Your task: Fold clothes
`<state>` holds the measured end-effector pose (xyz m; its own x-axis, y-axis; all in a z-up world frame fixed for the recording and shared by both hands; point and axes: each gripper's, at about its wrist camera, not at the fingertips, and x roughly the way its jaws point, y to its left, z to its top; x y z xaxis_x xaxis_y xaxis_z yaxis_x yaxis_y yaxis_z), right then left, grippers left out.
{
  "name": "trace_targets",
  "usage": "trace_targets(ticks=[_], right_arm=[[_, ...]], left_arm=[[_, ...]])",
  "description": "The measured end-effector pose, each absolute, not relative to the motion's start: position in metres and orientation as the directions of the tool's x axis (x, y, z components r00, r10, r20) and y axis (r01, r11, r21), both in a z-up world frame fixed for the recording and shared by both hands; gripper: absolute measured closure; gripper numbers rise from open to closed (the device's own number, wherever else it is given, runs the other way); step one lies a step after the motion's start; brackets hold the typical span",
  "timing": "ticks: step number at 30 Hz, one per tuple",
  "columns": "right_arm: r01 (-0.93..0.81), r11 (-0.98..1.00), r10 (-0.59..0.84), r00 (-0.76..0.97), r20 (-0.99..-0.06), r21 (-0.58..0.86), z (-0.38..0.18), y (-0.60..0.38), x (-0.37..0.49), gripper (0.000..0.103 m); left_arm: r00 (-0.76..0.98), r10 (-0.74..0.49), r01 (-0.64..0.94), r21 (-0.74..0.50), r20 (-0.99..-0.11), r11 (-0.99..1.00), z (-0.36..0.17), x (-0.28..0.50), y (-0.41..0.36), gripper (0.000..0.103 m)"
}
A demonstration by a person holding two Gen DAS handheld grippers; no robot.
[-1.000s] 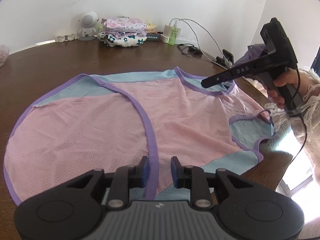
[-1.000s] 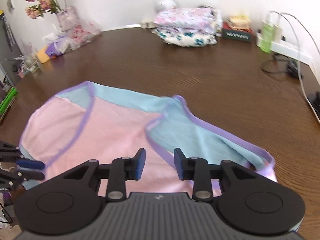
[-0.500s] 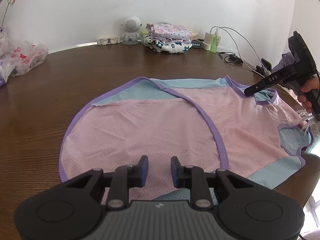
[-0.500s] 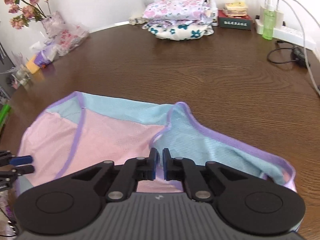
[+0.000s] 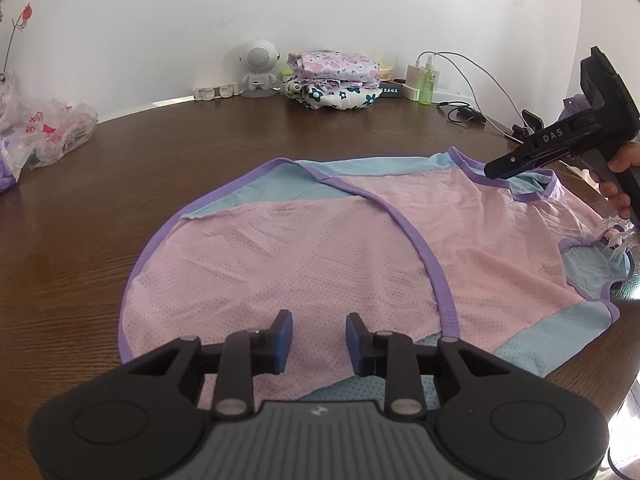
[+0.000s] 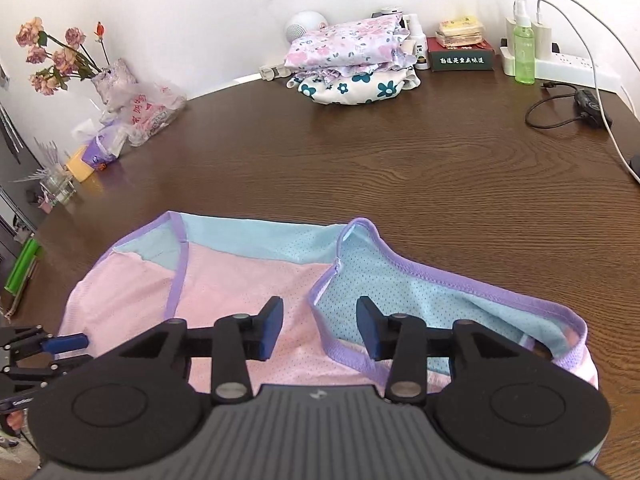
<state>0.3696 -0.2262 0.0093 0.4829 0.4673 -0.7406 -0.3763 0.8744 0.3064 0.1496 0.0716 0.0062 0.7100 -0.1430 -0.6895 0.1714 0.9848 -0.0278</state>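
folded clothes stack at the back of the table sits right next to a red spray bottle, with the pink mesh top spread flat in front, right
Not quite: the spray bottle is green, not red, as the right wrist view shows. The folded clothes stack does sit at the back of the table, and the pink mesh top lies spread in front.

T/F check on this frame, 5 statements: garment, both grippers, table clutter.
1. The pink mesh garment lies spread on the wooden table. True.
2. The right gripper is clamped on the purple trim. False: its jaws have just been opening and stand apart over the trim without pinching it.
3. The left gripper holds a lifted fold of cloth. False: its jaws are apart over flat fabric.
4. A stack of folded floral clothes sits at the far edge near the wall. True.
5. The green spray bottle lies on its side. False: it stands upright beside the white power strip.
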Motion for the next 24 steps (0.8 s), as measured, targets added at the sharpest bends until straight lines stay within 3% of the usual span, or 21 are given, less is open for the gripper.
trace_targets(ticks=[1,2,7,11,13,15,21,24], right_arm=[[-0.371,0.883,0.447,0.481,-0.754,0.287,0.007,-0.224,0.37,0.089],[-0.366,0.892,0.425,0.48,-0.768,0.265,0.004,-0.221,0.371,0.095],[-0.335,0.923,0.347,0.509,-0.788,0.19,-0.002,-0.225,0.368,0.099],[-0.307,0.896,0.44,0.524,-0.729,0.32,0.011,-0.245,0.349,0.09],[-0.318,0.865,0.501,0.536,-0.679,0.388,0.023,-0.254,0.33,0.071],[-0.342,0.856,0.517,0.541,-0.664,0.388,0.03,-0.257,0.305,0.069],[-0.378,0.865,0.487,0.475,-0.733,0.33,0.014,-0.243,0.241,0.069],[-0.381,0.896,0.41,0.516,-0.752,0.227,0.006,-0.232,0.228,0.069]], left_arm=[[0.708,-0.146,0.169,-0.036,-0.69,0.985,0.006,0.15,0.073,0.076],[0.707,-0.15,0.166,-0.043,-0.691,0.985,0.007,0.15,0.074,0.077],[0.71,-0.14,0.173,-0.022,-0.69,0.985,0.006,0.149,0.071,0.076],[0.711,-0.146,0.177,-0.026,-0.688,0.984,0.005,0.149,0.074,0.075],[0.713,-0.153,0.172,-0.04,-0.684,0.984,0.005,0.149,0.076,0.075],[0.716,-0.157,0.171,-0.046,-0.68,0.984,0.005,0.149,0.077,0.075],[0.726,-0.155,0.191,-0.02,-0.67,0.981,0.003,0.147,0.073,0.068],[0.728,-0.151,0.199,-0.004,-0.668,0.98,0.002,0.146,0.068,0.066]])
